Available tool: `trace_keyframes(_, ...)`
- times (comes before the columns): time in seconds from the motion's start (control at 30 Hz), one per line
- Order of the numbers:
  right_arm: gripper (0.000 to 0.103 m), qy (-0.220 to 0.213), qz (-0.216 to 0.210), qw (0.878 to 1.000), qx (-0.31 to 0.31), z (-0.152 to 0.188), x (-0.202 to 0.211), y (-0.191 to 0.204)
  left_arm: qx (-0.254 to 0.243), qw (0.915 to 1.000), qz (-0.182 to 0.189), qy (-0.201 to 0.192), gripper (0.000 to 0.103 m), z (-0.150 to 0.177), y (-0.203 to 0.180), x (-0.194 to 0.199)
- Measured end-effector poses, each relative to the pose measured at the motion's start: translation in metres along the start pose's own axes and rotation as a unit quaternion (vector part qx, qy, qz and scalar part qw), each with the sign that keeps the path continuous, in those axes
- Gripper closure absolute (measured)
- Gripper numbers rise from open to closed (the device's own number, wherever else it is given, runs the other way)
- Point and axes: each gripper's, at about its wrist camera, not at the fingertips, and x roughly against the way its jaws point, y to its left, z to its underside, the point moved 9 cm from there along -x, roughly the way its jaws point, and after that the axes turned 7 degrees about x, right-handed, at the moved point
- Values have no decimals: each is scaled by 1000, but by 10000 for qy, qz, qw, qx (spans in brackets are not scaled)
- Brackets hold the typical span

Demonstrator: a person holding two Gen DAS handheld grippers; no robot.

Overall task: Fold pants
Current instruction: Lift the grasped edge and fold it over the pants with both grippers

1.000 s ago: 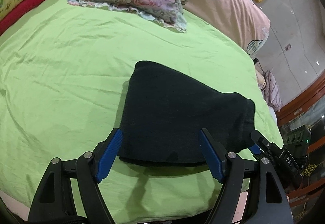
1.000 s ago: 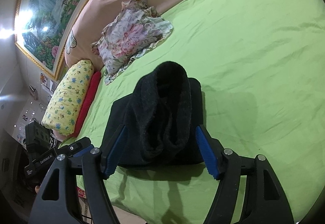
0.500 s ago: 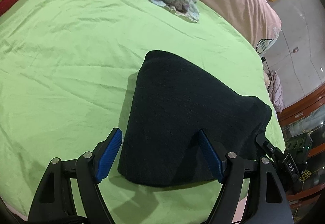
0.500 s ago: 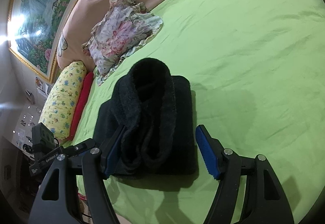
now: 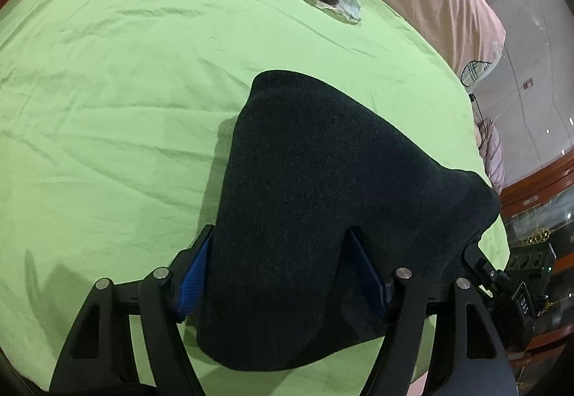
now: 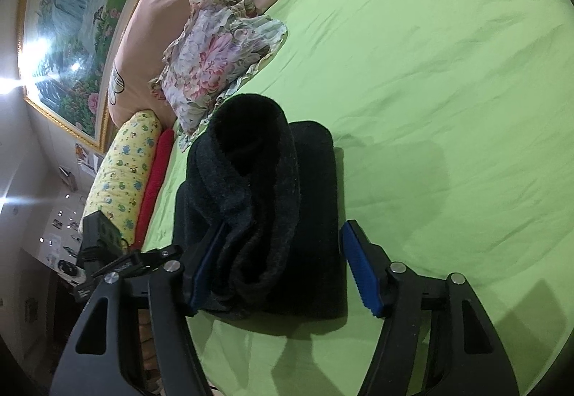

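The black pants (image 5: pixel 323 180) lie folded into a thick bundle on the green bed sheet (image 5: pixel 125 91). My left gripper (image 5: pixel 280 234) straddles the near end of the bundle. Its jaws are closing, and the cloth fills the gap and laps over both blue pads (image 5: pixel 195 274). In the right wrist view the pants (image 6: pixel 265 209) show a rolled fleecy end. My right gripper (image 6: pixel 286 227) straddles that end, jaws closing. Its left pad (image 6: pixel 204 263) touches the cloth. The right pad (image 6: pixel 358 270) stands just clear of it.
A floral pillow (image 6: pixel 215 62) lies beyond the pants, a yellow bolster (image 6: pixel 122 173) and a red one (image 6: pixel 154 180) to its left. A pink quilt (image 5: pixel 430 1) runs along the head of the bed. The bed's edge and dark wooden furniture (image 5: pixel 538 216) are close on the right.
Both grippers have come down and forward over the bundle, which now sits between their fingers. The jaws of both have narrowed a little.
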Motion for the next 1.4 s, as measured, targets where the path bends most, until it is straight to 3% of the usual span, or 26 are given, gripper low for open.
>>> trace_keyframes(0.1, 41, -53, 48, 10000, 48, -1, -1, 2, -8, 10000, 21, -45, 36, -1, -2, 1)
trace_keyframes(0.17, 42, -82, 55, 9999, 62, 0, -1, 3, -43, 9999, 48, -86, 44, -1, -5, 3)
trace_keyframes(0.33, 57, -67, 41, 9996, 258, -1, 1, 14, -210, 9995, 62, -231, 63, 3, -16, 15)
trace_keyframes(0.43, 60, -130, 15, 9995, 298, -4, 5, 21, -223, 9993, 151, -250, 68, 4, -19, 23)
trace_keyframes(0.57, 62, -182, -73, 9990, 390, -9, 9, 34, -138, 9989, 333, -306, 70, 3, -20, 41)
trace_keyframes(0.87, 63, -190, -447, 9962, 719, -23, -2, 82, -113, 9951, 317, -929, 70, -17, -11, 101)
trace_keyframes(1.13, 63, -44, -618, 9909, 1196, -47, -44, 129, 148, 9917, 157, -1271, 70, -54, 28, 128)
trace_keyframes(1.4, 63, 76, -701, 9855, 1543, -72, -99, 156, 347, 9876, -153, -1523, 70, -106, 57, 124)
